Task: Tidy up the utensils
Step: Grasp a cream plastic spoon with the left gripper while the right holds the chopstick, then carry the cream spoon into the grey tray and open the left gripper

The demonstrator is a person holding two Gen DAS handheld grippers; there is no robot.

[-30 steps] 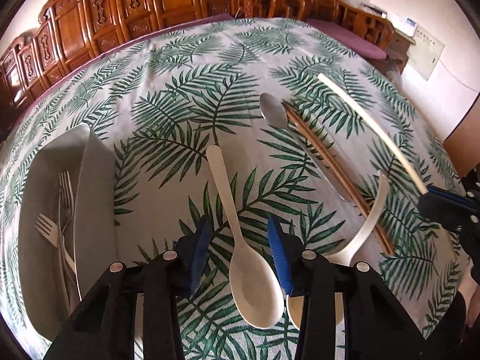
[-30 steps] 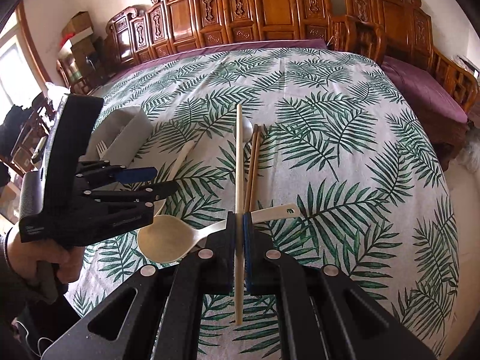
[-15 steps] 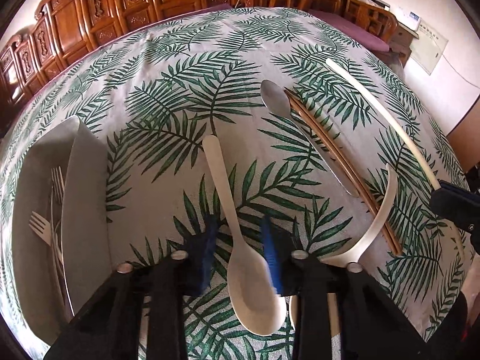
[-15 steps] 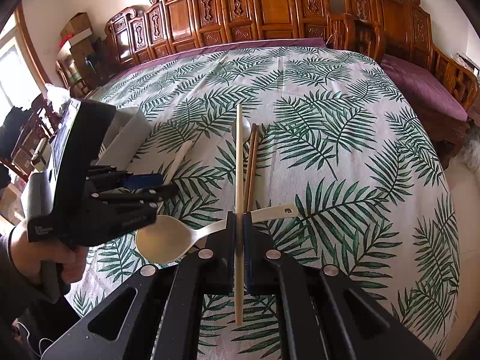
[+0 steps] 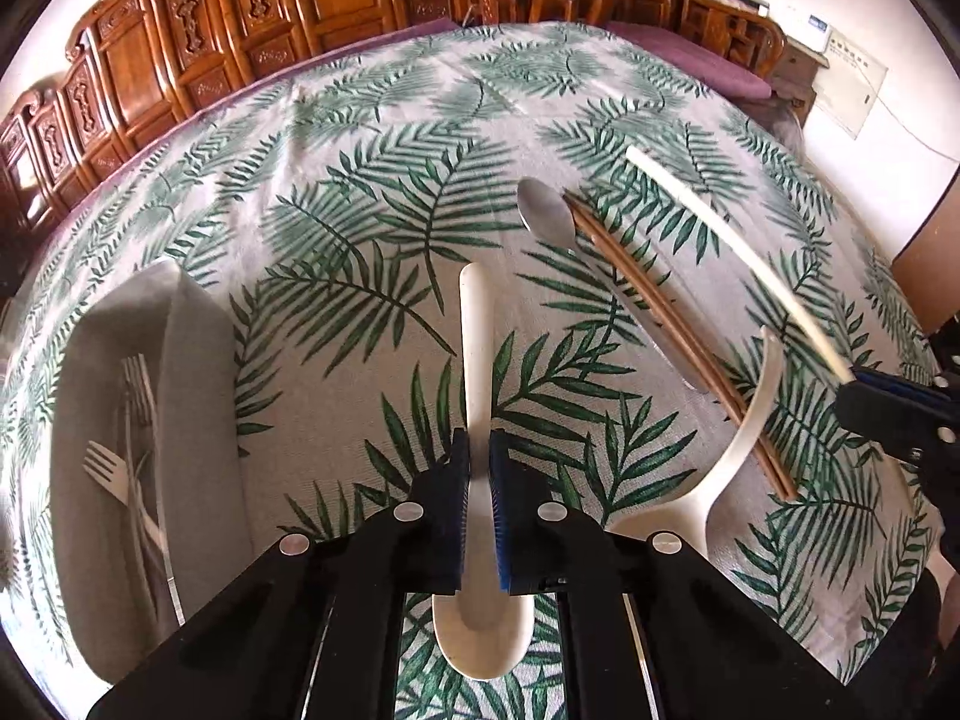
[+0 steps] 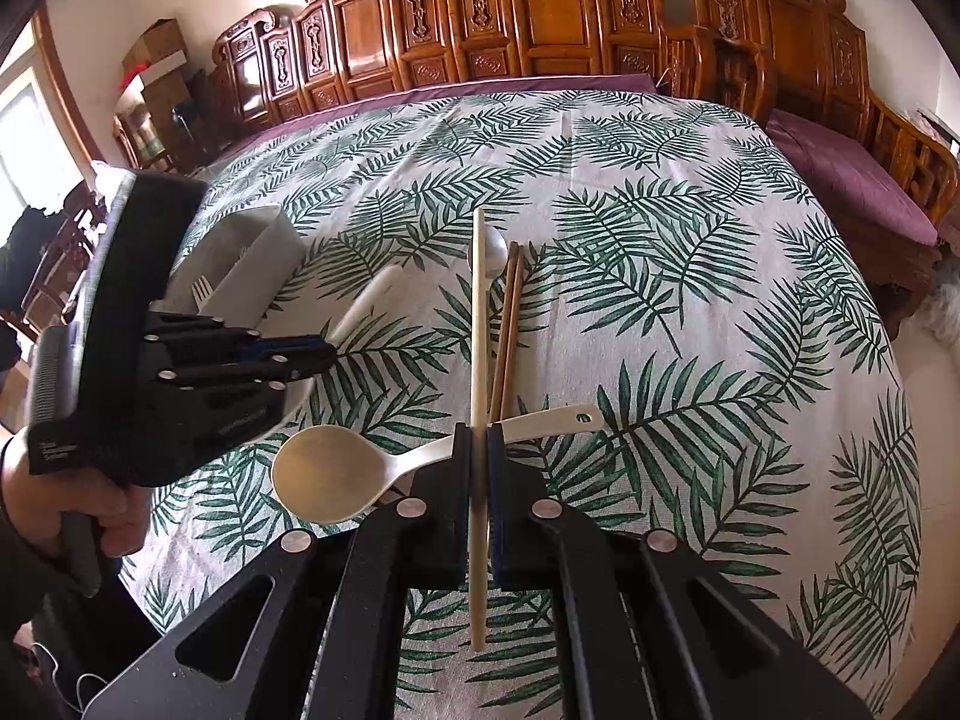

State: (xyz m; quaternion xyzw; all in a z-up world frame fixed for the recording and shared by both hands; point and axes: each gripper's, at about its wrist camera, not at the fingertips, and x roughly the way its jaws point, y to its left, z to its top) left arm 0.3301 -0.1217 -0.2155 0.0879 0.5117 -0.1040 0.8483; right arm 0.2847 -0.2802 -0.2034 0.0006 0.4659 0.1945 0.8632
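Observation:
My left gripper [image 5: 478, 468] is shut on the handle of a cream plastic spoon [image 5: 475, 360], its bowl below the jaws. It also shows in the right wrist view [image 6: 312, 354] at left. My right gripper [image 6: 478, 450] is shut on a cream chopstick [image 6: 477, 324] that points forward; the chopstick shows in the left wrist view [image 5: 720, 240]. A second cream spoon [image 6: 336, 471] lies on the cloth, also seen in the left wrist view [image 5: 744, 438]. A brown chopstick pair [image 5: 672, 336] and a metal spoon [image 5: 546, 219] lie beside it.
A grey utensil tray [image 5: 198, 396] with forks [image 5: 129, 420] stands at the left; it shows in the right wrist view [image 6: 252, 252]. The palm-leaf tablecloth [image 6: 690, 276] covers the table. Carved wooden chairs [image 6: 540, 18] line the far edge.
My left gripper has closed on the cream spoon's handle; it was open around it before. The right gripper still holds the cream chopstick in about the same place.

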